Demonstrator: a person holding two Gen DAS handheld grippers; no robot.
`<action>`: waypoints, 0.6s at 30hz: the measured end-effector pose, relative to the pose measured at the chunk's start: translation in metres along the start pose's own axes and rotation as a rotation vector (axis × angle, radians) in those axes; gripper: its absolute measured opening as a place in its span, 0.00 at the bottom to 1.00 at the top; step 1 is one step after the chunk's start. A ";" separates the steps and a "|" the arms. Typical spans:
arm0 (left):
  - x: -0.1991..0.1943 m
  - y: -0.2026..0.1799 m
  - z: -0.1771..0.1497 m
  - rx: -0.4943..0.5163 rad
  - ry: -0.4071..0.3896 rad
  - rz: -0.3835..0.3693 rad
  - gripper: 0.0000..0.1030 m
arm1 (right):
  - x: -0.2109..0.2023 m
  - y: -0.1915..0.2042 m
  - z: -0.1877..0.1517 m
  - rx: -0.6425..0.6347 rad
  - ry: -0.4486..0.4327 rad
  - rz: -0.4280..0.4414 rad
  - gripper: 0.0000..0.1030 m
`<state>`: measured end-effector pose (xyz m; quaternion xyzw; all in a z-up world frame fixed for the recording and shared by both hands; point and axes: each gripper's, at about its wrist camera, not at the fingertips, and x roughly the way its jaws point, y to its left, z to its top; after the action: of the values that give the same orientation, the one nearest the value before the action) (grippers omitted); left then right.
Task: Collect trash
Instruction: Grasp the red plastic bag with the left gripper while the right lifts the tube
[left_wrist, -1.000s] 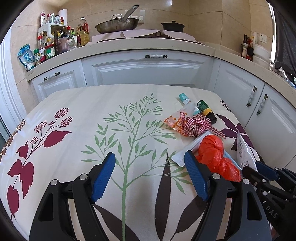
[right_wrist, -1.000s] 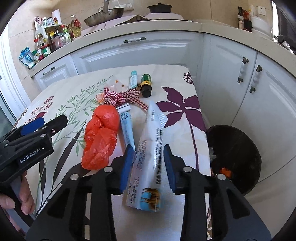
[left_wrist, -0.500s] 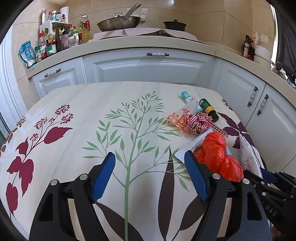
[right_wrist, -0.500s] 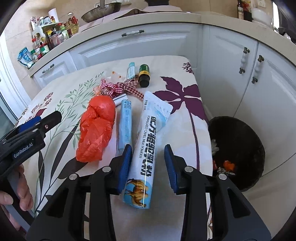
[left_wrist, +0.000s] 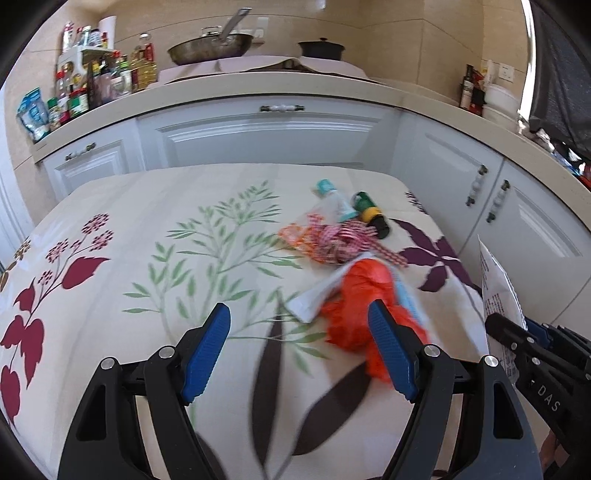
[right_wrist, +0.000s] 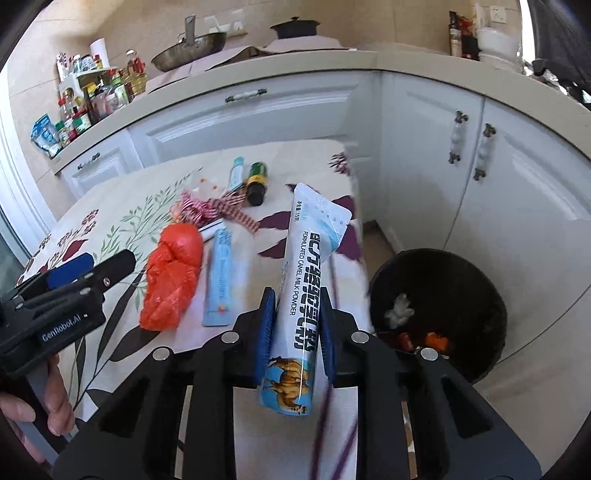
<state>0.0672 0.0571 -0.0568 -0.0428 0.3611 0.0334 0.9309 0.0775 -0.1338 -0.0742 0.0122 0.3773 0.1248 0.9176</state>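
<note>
My right gripper (right_wrist: 296, 299) is shut on a white-and-blue milk powder sachet (right_wrist: 306, 258), held tilted above the table's right edge beside the black bin (right_wrist: 491, 295). The sachet (left_wrist: 496, 288) also shows at the right of the left wrist view. My left gripper (left_wrist: 298, 310) hovers over the tablecloth with its jaws opening and nothing between them. A crumpled orange plastic bag (left_wrist: 354, 295) lies just past its right finger. A slim blue sachet (right_wrist: 219, 280) rests next to the orange bag (right_wrist: 171, 273).
Further back lie a red-checked ribbon (left_wrist: 340, 240), a teal tube (left_wrist: 334, 199) and a small green bottle (left_wrist: 369, 214). The floral tablecloth (left_wrist: 147, 258) covers the table. White cabinets (right_wrist: 480, 155) stand close behind and to the right. The bin holds scraps.
The right jaws closed on the milk powder sachet and lifted it off the table, toward the bin. The left gripper drifted closer to the orange bag.
</note>
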 end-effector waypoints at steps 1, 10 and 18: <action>0.001 -0.006 0.000 0.008 0.000 -0.004 0.75 | -0.002 -0.005 0.000 0.004 -0.007 -0.006 0.22; 0.018 -0.034 -0.005 0.049 0.041 -0.013 0.75 | -0.006 -0.033 -0.005 0.049 -0.019 -0.005 0.22; 0.024 -0.037 -0.007 0.050 0.083 -0.066 0.40 | -0.001 -0.039 -0.008 0.066 -0.017 -0.001 0.22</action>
<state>0.0836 0.0207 -0.0755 -0.0326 0.3987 -0.0080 0.9165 0.0799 -0.1724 -0.0834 0.0436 0.3734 0.1118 0.9199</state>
